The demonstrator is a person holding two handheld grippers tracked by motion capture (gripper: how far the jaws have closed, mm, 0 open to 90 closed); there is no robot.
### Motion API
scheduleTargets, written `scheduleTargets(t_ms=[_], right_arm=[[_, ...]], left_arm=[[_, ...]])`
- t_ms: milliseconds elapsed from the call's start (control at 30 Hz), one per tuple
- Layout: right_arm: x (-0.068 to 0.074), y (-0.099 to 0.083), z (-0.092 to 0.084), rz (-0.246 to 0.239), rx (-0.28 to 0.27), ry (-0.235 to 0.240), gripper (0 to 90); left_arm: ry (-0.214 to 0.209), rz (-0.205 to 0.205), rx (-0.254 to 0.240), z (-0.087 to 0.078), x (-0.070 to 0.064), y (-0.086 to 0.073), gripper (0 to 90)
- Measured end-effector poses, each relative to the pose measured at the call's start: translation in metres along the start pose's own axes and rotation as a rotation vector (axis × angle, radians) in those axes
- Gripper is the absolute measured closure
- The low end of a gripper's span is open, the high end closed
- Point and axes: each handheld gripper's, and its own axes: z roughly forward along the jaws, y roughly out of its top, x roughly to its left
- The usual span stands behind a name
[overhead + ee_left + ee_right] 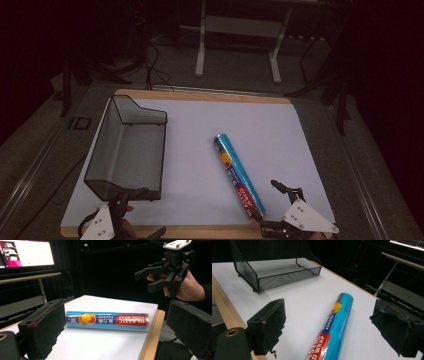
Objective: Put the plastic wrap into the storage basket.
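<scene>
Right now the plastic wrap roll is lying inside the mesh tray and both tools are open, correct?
Not quite. The plastic wrap roll lies on the white sheet beside the mesh tray, not inside it, as the high view shows. The left tool and right tool are open.

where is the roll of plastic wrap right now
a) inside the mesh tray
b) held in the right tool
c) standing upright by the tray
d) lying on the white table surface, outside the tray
d: the roll of plastic wrap lies flat on the white table surface, apart from the mesh tray, with the right tool open beside its near end.
</scene>
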Motion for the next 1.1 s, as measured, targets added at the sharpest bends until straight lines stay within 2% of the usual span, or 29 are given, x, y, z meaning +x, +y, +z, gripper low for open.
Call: scheduleTargets(t_ms=[100,233,300,367,567,633,833,1000,1100], right_arm=[[-0.003,0.006,0.005,0.023,0.018,0.027,12.8],[-0.004,0.013,0.012,0.003,0.062,0.027,12.5],[-0.006,0.016,0.017,0.002,0.058,0.036,12.2],[-0.009,0.019,0.021,-0.001,0.059,0.021,12.1],[-0.019,0.025,0.036,0.016,0.078,0.019,12.3],[-0.022,0.026,0.04,0.035,0.075,0.029,12.3],[-0.027,0.028,0.054,0.022,0.1,0.029,13.8],[-0.031,0.031,0.065,0.024,0.132,0.034,13.8],[-0.036,0.032,0.074,0.042,0.168,0.041,12.9]], left_arm=[[-0.003,0.004,0.0,0.001,-0.001,0.0,3.2],[-0.008,0.006,-0.003,0.002,-0.003,0.0,3.2],[-0.011,0.008,-0.003,0.003,-0.003,-0.001,3.2],[-0.013,0.006,-0.007,0.004,-0.003,-0.002,3.2],[-0.008,0.006,-0.008,0.005,-0.001,-0.002,3.2],[-0.008,0.007,-0.012,0.004,-0.001,-0.002,3.2],[-0.012,-0.001,-0.02,0.004,-0.002,-0.002,3.2],[-0.011,0.004,-0.012,0.005,-0.002,-0.002,3.2],[-0.012,0.002,-0.009,0.006,-0.001,-0.003,3.2]])
